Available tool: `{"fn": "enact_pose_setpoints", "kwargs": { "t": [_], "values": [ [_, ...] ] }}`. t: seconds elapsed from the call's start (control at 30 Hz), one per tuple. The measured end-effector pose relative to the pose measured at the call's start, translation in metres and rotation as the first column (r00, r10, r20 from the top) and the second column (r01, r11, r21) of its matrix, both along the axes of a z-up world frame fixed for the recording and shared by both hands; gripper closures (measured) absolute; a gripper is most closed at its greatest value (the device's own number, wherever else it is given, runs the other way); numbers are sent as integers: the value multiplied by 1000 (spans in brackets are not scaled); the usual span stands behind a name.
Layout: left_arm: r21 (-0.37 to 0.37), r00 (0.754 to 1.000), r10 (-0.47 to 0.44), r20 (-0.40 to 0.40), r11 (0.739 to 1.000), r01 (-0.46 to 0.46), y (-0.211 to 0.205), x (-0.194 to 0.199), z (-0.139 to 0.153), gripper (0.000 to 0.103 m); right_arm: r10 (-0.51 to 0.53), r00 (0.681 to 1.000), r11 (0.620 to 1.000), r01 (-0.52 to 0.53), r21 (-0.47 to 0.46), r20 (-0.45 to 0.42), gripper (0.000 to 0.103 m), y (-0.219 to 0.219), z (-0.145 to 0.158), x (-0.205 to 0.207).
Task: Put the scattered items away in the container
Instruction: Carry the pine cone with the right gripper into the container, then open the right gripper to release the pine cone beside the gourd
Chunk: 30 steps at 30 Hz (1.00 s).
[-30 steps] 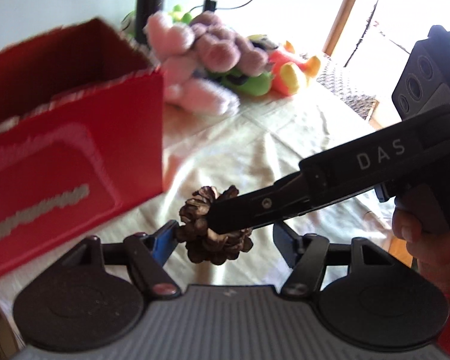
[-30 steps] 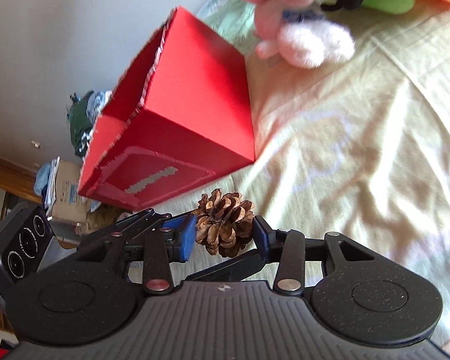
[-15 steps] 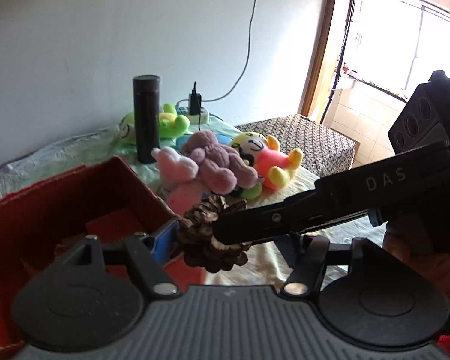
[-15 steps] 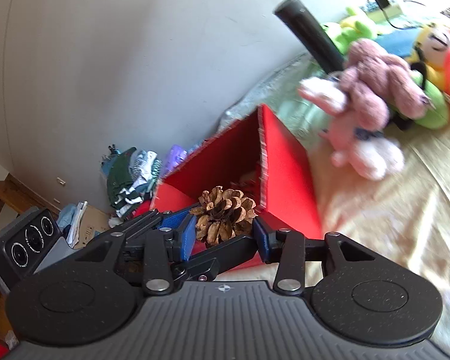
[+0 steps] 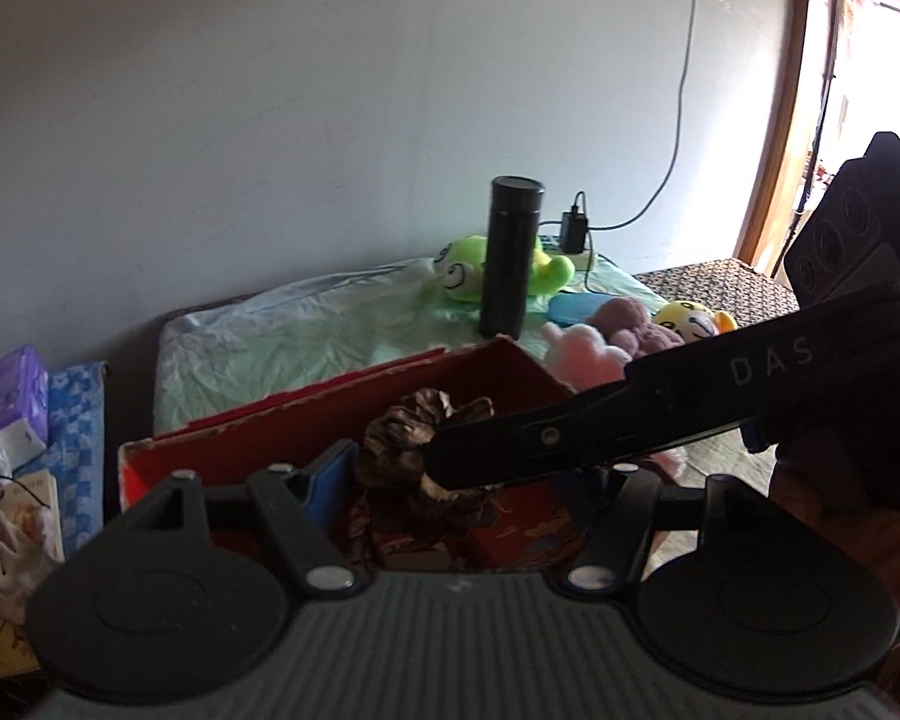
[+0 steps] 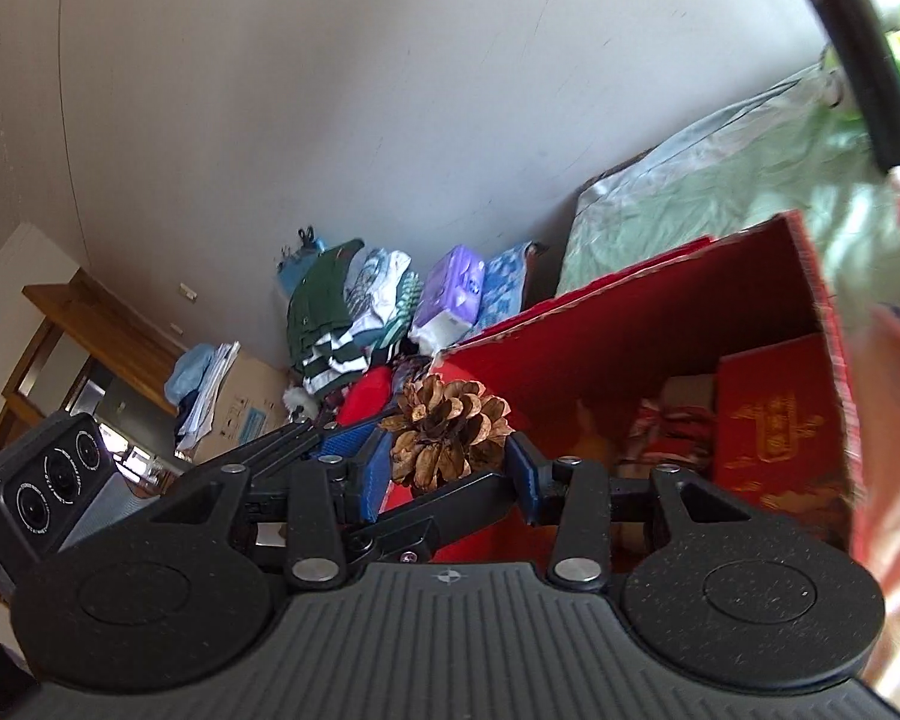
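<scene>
A brown pine cone (image 6: 444, 426) is pinched between the blue pads of my right gripper (image 6: 447, 468), which is shut on it. It hangs above the open red box (image 6: 630, 312), near the box's left corner. In the left wrist view the same cone (image 5: 414, 420) sits over the red box (image 5: 330, 396), with the right gripper's black finger (image 5: 570, 438) crossing in front. My left gripper (image 5: 474, 480) straddles the cone. Its left pad touches the cone, but a gap shows before its right finger (image 5: 627, 486). A red packet (image 6: 774, 420) lies inside the box.
A tall black flask (image 5: 507, 258) stands behind the box on the pale cloth. Green (image 5: 552, 267), pink (image 5: 582, 354) and yellow (image 5: 690, 318) plush toys lie to its right. Clothes (image 6: 324, 312) and a tissue pack (image 6: 450, 294) are piled beside the bed on the left.
Both grippers rose together with the pine cone, from low on the cloth in front of the box to above its open top. The box's inside has come into view.
</scene>
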<state>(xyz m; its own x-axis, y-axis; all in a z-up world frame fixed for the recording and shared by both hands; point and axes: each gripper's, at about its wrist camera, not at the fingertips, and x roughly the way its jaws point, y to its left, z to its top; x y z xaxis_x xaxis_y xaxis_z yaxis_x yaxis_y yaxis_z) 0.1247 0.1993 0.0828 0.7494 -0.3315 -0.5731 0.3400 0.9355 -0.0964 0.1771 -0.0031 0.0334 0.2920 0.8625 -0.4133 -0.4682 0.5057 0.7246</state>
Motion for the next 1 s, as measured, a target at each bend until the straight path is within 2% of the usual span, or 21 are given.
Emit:
{"fn": "enact_pose_setpoints", "kwargs": {
  "t": [0.13,0.4,0.53,0.57,0.6,0.77,0.9,1.0],
  "values": [
    [-2,998,36,-60,999,-36,24,21,-9,34,49,998,998,-52,-46,-49,59,33,-9,21],
    [55,982,102,-161,994,-94,42,55,-42,38,104,982,973,-133,-187,-157,59,84,-41,58],
    [107,968,128,-216,988,-107,43,69,-58,36,110,973,954,-161,-253,-204,59,102,-60,74],
    [128,968,136,-209,986,-110,43,71,-60,35,113,970,949,-169,-266,-214,59,106,-64,78],
    [138,968,133,-211,985,-105,43,72,-62,32,116,968,946,-176,-272,-223,59,109,-68,81],
    [208,967,148,-209,973,-103,38,75,-66,31,152,952,941,-222,-255,-266,59,120,-82,94],
    [264,960,135,-244,962,-68,31,81,-70,28,186,940,938,-257,-233,-285,59,120,-92,99],
    [280,955,121,-270,959,-43,27,84,-72,21,176,938,940,-250,-232,-300,59,118,-103,100]
  ]
}}
